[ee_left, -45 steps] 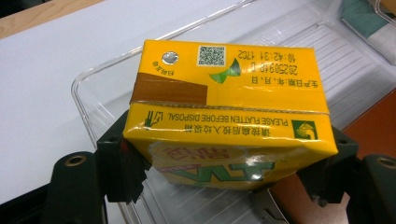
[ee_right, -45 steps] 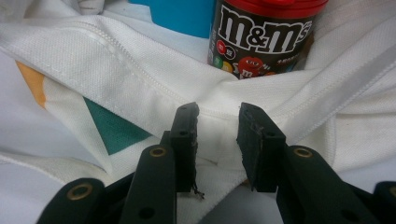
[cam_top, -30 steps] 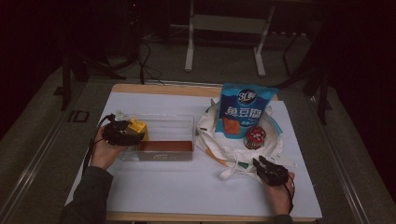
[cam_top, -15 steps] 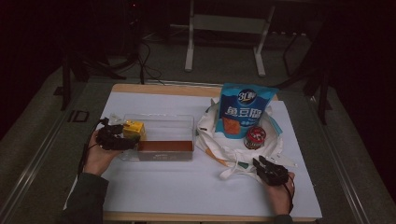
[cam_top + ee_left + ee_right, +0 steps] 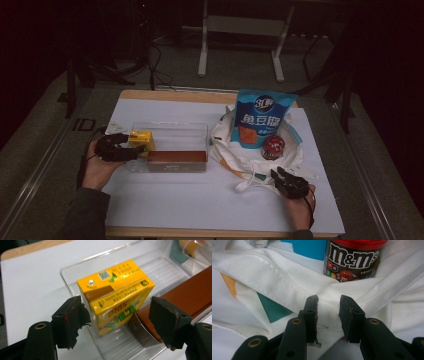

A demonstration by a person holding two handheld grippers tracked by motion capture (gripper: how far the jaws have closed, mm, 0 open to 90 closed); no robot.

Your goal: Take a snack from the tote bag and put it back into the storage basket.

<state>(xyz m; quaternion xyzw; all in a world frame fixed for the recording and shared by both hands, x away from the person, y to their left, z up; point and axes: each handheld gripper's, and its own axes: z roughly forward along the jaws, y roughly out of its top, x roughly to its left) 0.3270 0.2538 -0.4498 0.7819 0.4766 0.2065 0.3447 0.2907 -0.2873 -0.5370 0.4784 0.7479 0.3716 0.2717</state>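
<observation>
A yellow drink carton (image 5: 141, 140) (image 5: 115, 287) stands in the left end of a clear plastic tray (image 5: 170, 130) (image 5: 70, 272), beside a long brown box (image 5: 176, 156) (image 5: 190, 290). My left gripper (image 5: 129, 148) (image 5: 116, 310) is open just left of the tray, its jaws flanking the carton without pressing it. At the front right, my right gripper (image 5: 276, 172) (image 5: 328, 300) is shut on the rim of a white cloth bag (image 5: 225, 145) (image 5: 274, 272). In the bag are a blue snack pouch (image 5: 262, 117) (image 5: 309, 247) and a red-lidded M&M's can (image 5: 272, 147) (image 5: 354, 260).
A white sheet (image 5: 200, 200) covers the wooden table, bare along its front half. The bag's straps trail toward the front between tray and right hand. A metal stand (image 5: 240, 30) and cables lie on the dark floor behind the table.
My left gripper has drawn back to the left, away from the carton, which stays standing in the tray. The right hand has not moved.
</observation>
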